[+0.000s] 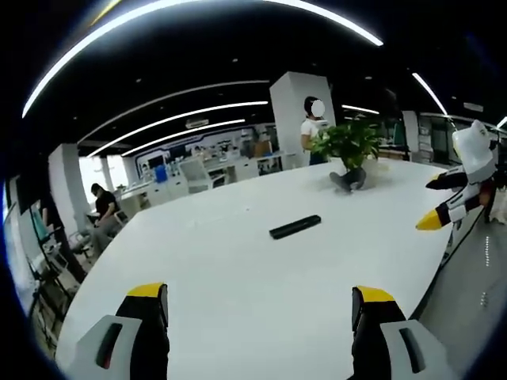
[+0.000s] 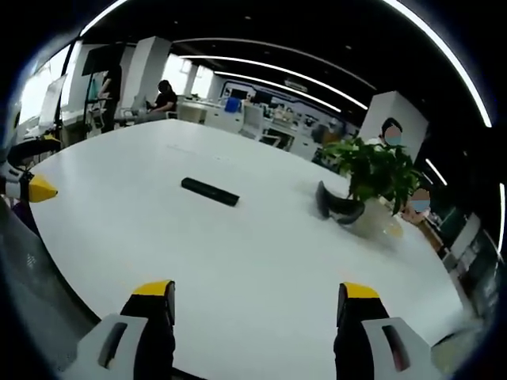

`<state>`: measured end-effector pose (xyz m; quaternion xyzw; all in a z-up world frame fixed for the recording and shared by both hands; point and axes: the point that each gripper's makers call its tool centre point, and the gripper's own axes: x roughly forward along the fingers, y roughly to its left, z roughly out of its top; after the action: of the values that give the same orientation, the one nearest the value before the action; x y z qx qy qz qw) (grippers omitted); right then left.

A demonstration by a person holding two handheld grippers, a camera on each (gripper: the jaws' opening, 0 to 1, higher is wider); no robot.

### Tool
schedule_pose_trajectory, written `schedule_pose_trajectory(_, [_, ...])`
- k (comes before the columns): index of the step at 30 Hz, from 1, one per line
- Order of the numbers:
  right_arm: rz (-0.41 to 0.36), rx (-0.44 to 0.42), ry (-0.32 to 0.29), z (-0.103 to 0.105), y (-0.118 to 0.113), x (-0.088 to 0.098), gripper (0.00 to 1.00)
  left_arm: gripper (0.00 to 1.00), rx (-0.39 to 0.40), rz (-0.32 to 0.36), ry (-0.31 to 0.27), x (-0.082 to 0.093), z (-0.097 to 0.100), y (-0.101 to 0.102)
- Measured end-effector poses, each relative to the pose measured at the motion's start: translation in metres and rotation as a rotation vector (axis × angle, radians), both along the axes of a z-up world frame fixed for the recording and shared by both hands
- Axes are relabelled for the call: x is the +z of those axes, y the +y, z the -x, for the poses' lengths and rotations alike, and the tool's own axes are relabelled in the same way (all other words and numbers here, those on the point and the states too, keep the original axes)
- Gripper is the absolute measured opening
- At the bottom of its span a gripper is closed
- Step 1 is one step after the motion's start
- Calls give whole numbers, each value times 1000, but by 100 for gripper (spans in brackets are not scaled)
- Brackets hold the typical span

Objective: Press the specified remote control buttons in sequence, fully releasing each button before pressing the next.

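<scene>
A black remote control (image 1: 295, 227) lies flat near the middle of the white table (image 1: 238, 269); the right gripper view has the same remote (image 2: 209, 191) left of centre. My left gripper (image 1: 260, 299) is open, its yellow-tipped jaws wide apart over the table's near part, well short of the remote. My right gripper (image 2: 260, 297) is open too, above the table's near edge, with nothing between its jaws. The right gripper (image 1: 453, 198) also appears at the right edge of the left gripper view, and the left gripper (image 2: 28, 178) at the left edge of the right gripper view.
A potted green plant (image 1: 348, 150) stands on the table beyond the remote, with a dark object at its base (image 2: 337, 206). A person (image 1: 314, 127) stands behind the table near a white pillar. Another person (image 1: 101, 212) sits at desks far off. The table's edge (image 1: 444, 261) runs close on the right.
</scene>
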<state>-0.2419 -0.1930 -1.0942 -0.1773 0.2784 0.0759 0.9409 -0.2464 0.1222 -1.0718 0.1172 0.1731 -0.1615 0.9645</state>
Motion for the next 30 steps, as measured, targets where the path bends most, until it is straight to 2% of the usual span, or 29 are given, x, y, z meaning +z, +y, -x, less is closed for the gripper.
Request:
schedule_pose_trajectory(3, [-8,-2,-7,0,0,1,82,100,3,-9,-22,4,-1,1])
schedule_pose_trajectory(5, [-27,4,11,1,2,-2,83,100,14,-3,-27,6,-2,3])
schedule_pose_trajectory(10, [-34,25,4,1,6,0,79,98,35,33,1,6,-5,8])
schedule_pose_trajectory(16, [-38,14,1,0,3,0,80,97,4,46,13,6,-5,2])
schedule_pose_trajectory(20, [-42,6,5,0,2,0,81,97,-34,28,9,9,-7,-5])
schedule_pose_trajectory(23, [-29,14,8,0,3,-1,81,97,-47,15,-3,15,-17,-10])
schedule_pose_trajectory(26, [-19,19,26,1,3,-4,80,98,-65,2,15,15,-27,-15])
schedule_pose_trajectory(30, [-11,21,35,1,3,-6,80,97,-97,-15,-2,23,-41,-20])
